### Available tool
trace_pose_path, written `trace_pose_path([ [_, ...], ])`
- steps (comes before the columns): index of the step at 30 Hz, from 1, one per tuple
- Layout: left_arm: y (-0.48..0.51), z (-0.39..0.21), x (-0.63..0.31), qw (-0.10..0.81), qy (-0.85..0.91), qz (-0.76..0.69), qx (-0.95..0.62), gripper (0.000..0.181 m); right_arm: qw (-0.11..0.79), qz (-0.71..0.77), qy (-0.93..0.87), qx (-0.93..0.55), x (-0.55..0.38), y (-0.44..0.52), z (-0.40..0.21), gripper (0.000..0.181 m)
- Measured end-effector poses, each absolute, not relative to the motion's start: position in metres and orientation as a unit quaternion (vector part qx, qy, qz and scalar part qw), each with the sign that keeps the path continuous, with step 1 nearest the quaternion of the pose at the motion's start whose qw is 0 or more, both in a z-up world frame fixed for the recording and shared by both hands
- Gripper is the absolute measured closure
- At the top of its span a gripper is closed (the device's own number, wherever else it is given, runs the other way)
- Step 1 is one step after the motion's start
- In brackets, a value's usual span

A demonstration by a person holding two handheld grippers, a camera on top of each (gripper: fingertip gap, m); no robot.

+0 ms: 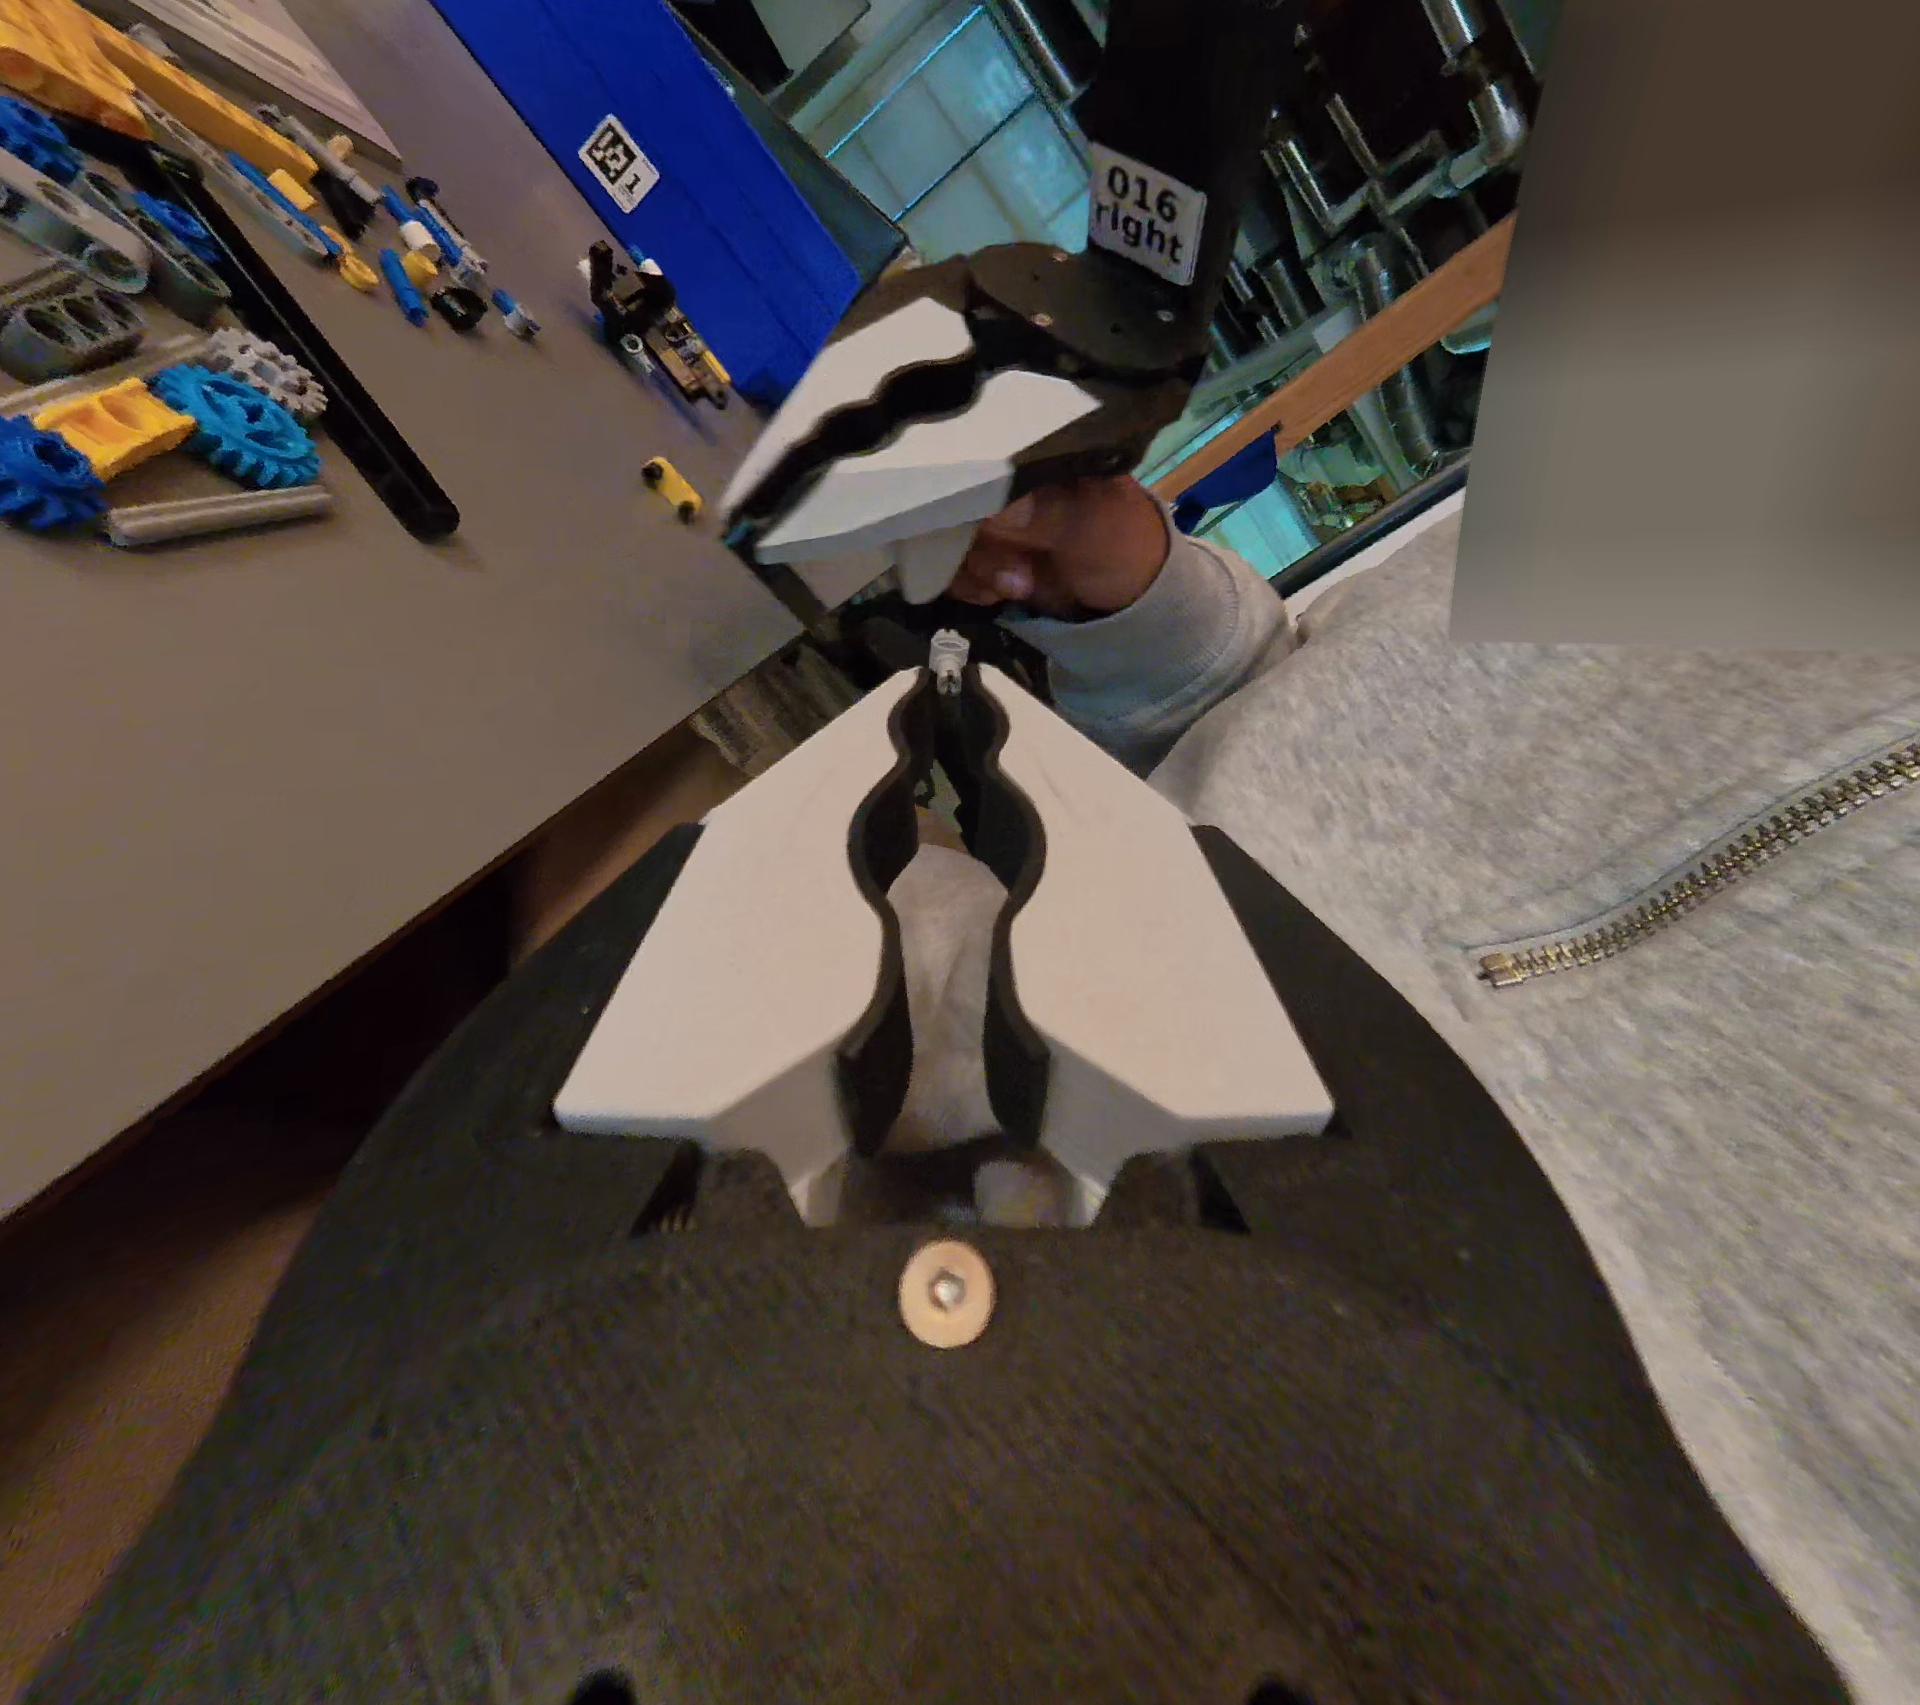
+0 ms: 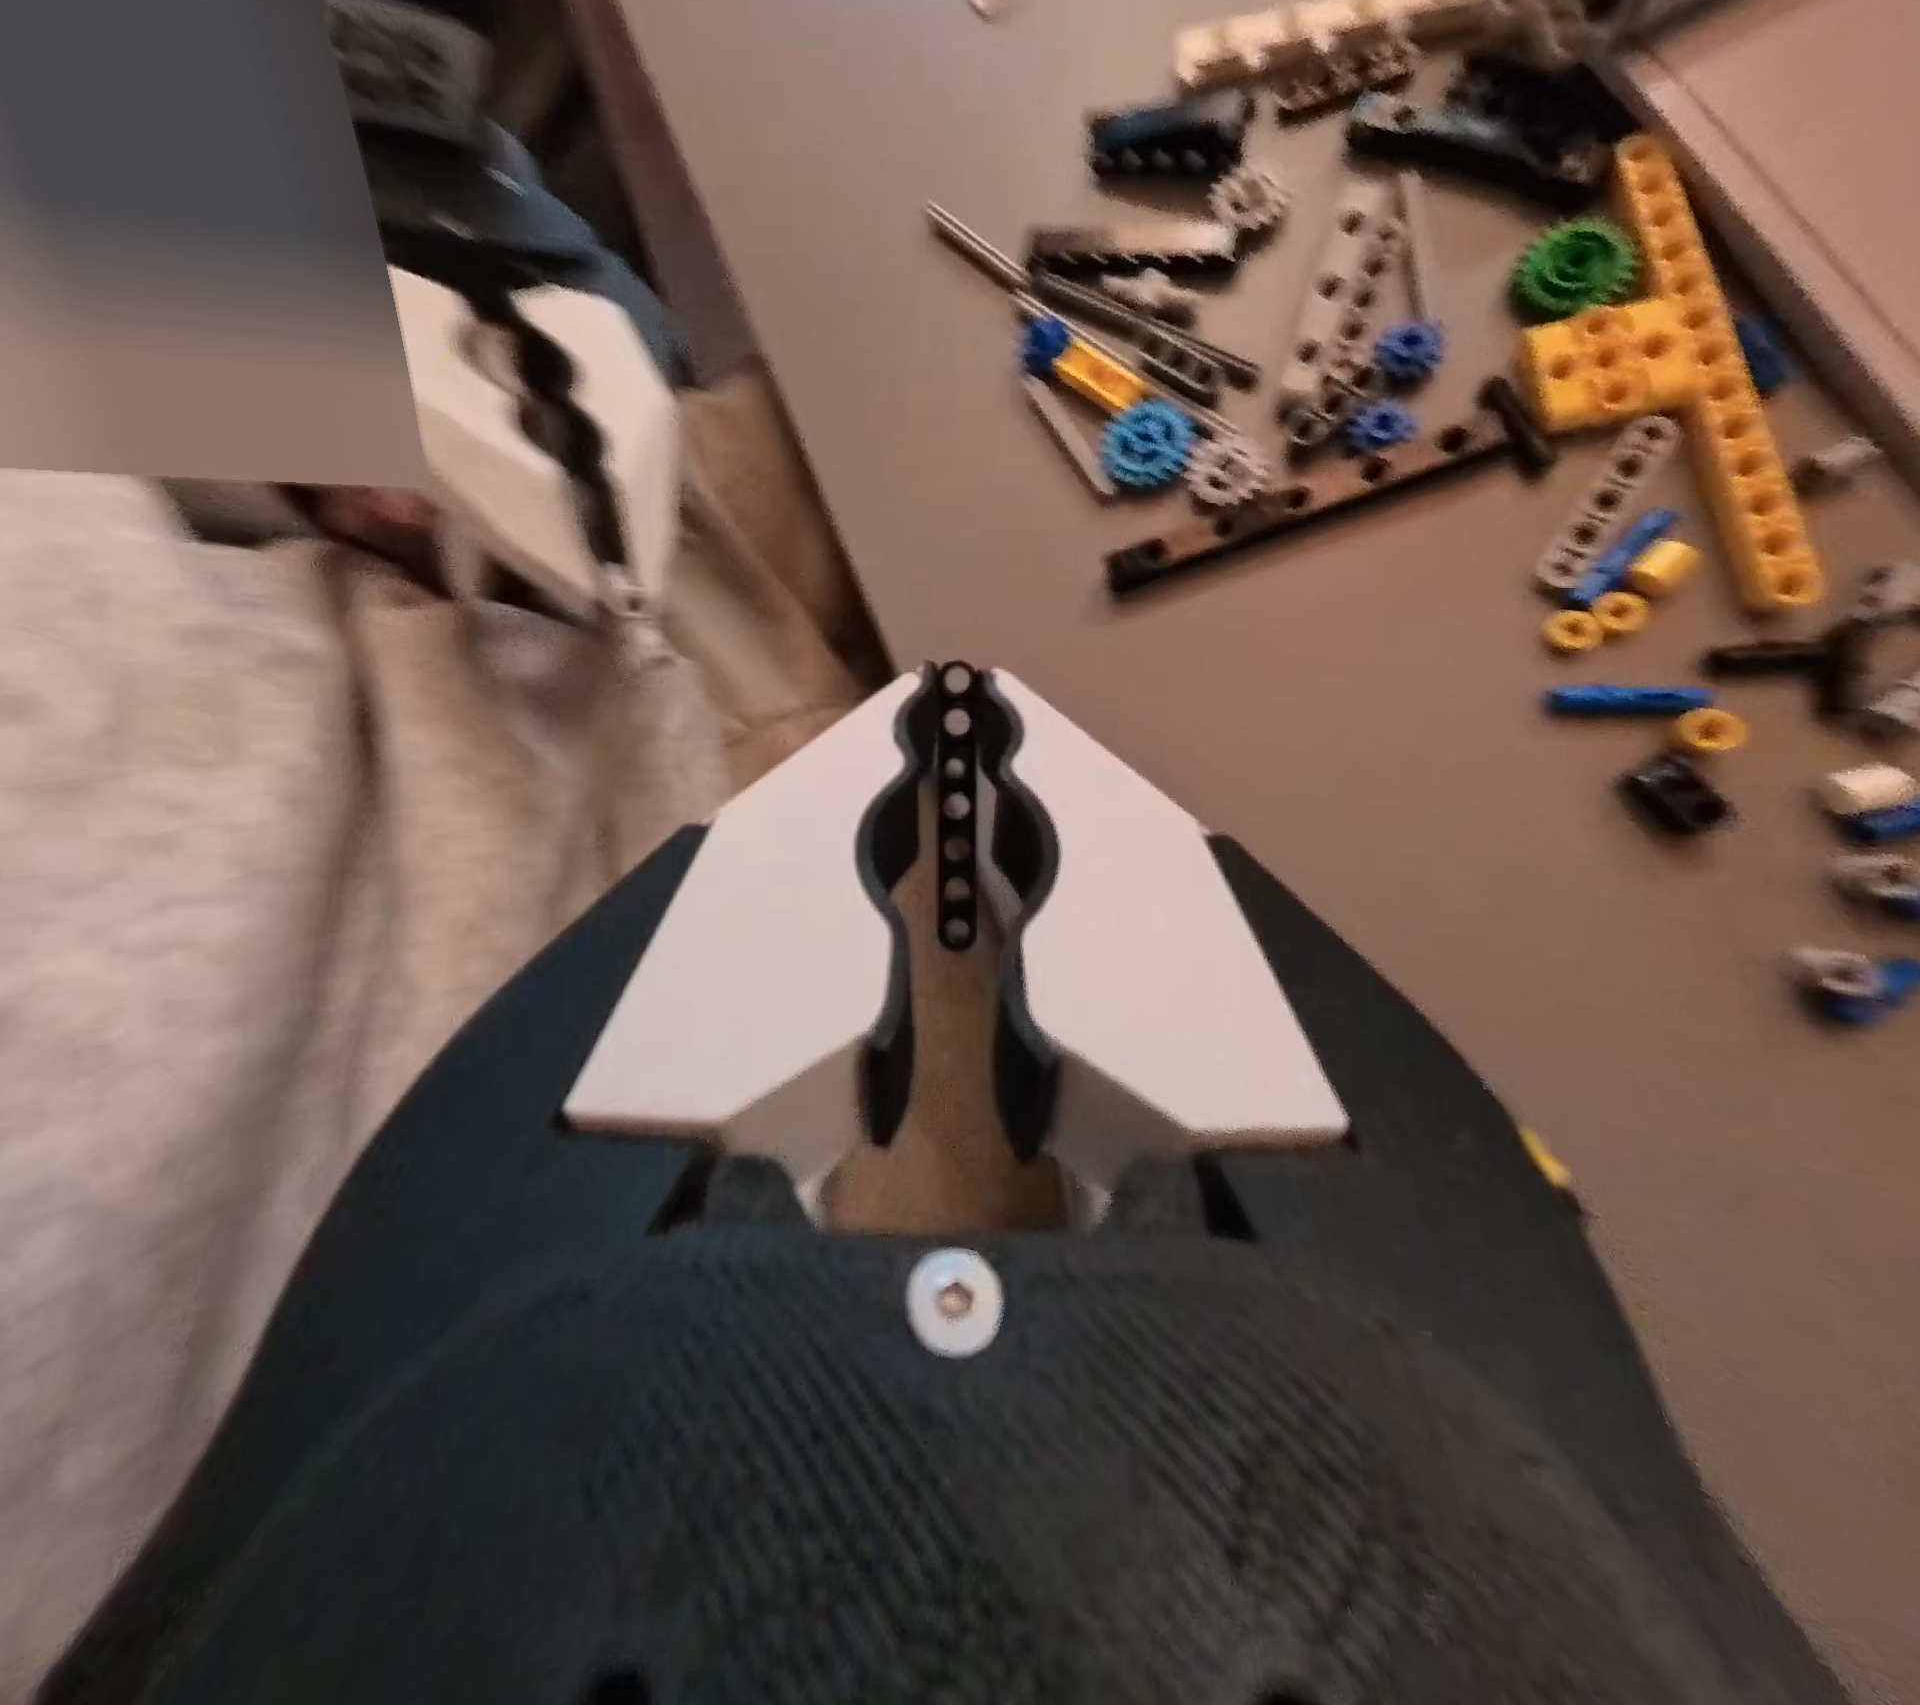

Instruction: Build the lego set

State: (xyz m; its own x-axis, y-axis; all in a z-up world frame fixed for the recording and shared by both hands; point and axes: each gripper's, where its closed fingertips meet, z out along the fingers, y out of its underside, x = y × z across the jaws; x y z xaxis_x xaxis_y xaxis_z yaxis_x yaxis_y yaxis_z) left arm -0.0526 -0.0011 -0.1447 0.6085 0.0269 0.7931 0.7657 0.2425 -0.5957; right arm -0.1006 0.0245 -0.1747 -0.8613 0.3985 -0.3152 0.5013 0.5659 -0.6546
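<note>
Grey peg (image 1: 948, 656) half-hidden in left tongs (image 1: 948, 681); loose pieces (image 2: 1455, 367) blurred.

The grippers' bodies (image 1: 935, 1499) look like rough, layered matt black plastic; their fingers (image 1: 748, 959) are smooth matt white with black liners. A shiny metal screw (image 1: 945, 1292) sits in each body. The hoodie (image 1: 1558, 1188) is fuzzy grey cloth with a metal zip (image 1: 1704, 876). The table (image 2: 1039, 720) is smooth and matt; the bricks (image 2: 1714, 367) are glossy plastic.

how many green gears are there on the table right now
1. The green gear lies on the table against the long yellow beam, above the yellow block. Others may be hidden in the blurred pile.
</note>
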Motion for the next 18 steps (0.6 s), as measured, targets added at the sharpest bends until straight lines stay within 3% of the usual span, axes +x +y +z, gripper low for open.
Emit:
trace_pose_path([
  [5,-0.001,-0.142,-0.051,0.710,-0.352,-0.273,-0.546,0.180,0.179,-0.498,0.802,0.277,-0.069,0.013,-0.139,0.177],
  [18,-0.002,-0.129,-0.046,0.738,-0.328,-0.271,-0.523,0.180,0.297,-0.614,0.624,0.382,-0.053,0.007,-0.128,0.177],
])
